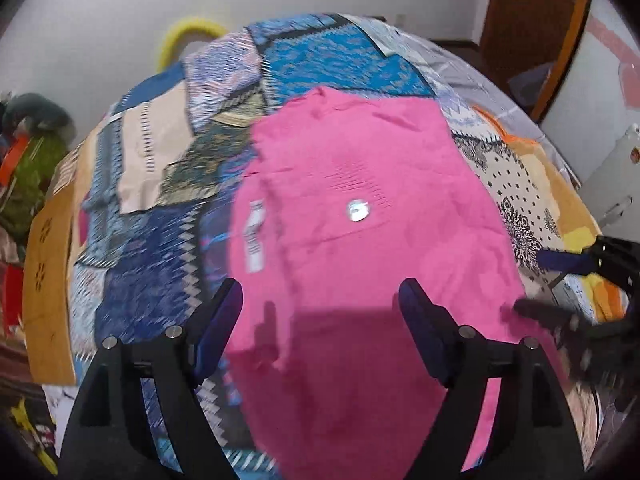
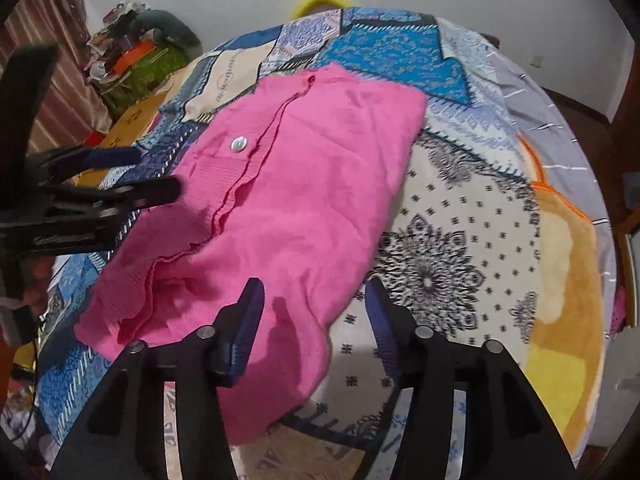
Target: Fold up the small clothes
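Patchwork bedspread (image 1: 152, 240) under pink garment (image 1: 360, 240), laid flat for folding; left gripper (image 1: 320, 300) and right gripper (image 2: 316, 300) hovering over its near edge, jaws spread, pinching nothing

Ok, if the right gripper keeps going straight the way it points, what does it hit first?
Most likely the pink garment: the right gripper, jaws open, points at its near edge, with the patterned bedspread beside it. Depth is unclear.
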### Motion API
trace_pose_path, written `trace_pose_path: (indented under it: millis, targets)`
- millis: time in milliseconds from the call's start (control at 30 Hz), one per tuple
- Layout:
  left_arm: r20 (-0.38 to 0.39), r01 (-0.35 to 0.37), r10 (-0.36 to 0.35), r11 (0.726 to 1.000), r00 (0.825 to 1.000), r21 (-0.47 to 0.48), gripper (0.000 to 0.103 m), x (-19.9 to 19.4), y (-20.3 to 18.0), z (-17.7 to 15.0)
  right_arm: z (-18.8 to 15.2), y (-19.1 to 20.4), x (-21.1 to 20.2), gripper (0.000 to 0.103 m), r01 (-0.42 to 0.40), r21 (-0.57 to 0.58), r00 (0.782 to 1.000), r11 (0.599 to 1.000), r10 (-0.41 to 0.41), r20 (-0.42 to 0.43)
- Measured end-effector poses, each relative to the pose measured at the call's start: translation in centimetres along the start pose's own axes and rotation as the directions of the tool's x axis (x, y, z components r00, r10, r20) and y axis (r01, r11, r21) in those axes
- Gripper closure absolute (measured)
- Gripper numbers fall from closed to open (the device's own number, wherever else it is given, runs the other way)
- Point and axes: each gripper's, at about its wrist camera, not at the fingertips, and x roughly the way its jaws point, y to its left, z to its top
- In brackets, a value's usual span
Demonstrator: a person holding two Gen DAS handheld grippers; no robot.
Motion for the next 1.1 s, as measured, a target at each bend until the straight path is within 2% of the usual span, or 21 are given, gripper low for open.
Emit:
trace_pose_path:
  millis: [200,267,367,567,633,667,767,867,1000,1100]
  targets:
    - [-0.045,-0.025,0.026,0.999,0.999,0.021,0.023,3.8,-1.6,1.6,-0.5,0.1,2.2,0.052,0.003,-0.025,0.999,1.000,-0.004,-0.050]
    - [-0.062,-0.047,0.049,0.998,0.997,0.031,0.022,4.9,-1.6,1.6,-0.7,0.1,2.2,0.044,0.013,-0.039,0.999,0.999,-0.014,-0.039]
    - [-0.063,-0.026,0.026,1.000,0.998,0.000,0.015,5.5,-0.6,1.4,-0.7,0.0,2.3,0.044,0.010,-0.048,0.999,0.999,-0.012,-0.040]
    - [-0.051,-0.031,0.027,0.996,0.998,-0.084,0.014,4.7,3.1,1.2,-0.9,-0.3,2.3,0.040,0.012,-0.042,0.999,0.999,-0.014,-0.036]
    - [-0.047,-0.077,0.073,0.992,0.996,-0.099,0.014,4.4,4.3,0.9,-0.8,-0.3,2.4,0.040,0.014,-0.042,0.999,0.999,-0.016,-0.036]
    - [-0.047,-0.119,0.115,0.988,0.992,-0.101,0.014,4.2,5.2,0.7,-0.8,-0.3,2.4,0.040,0.014,-0.042,0.999,0.999,-0.016,-0.036]
    - [-0.064,-0.188,0.181,0.974,0.981,-0.127,0.014,4.0,7.9,0.0,-0.9,-0.3,2.4,0.039,0.016,-0.041,0.999,0.999,-0.018,-0.037]
    - [-0.087,-0.235,0.223,0.958,0.971,-0.163,0.014,3.9,10.7,-0.9,-1.0,-0.4,2.3,0.039,0.021,-0.038,0.999,0.999,-0.022,-0.038]
    - [-0.132,-0.274,0.251,0.940,0.959,-0.205,0.015,3.8,13.5,-2.1,-1.0,-0.4,2.3,0.039,0.032,-0.029,0.998,0.999,-0.033,-0.044]
    - [-0.141,-0.259,0.231,0.938,0.963,-0.231,0.015,3.2,14.5,-3.0,-1.1,-0.3,2.1,0.039,0.047,-0.025,0.997,0.999,-0.048,-0.053]
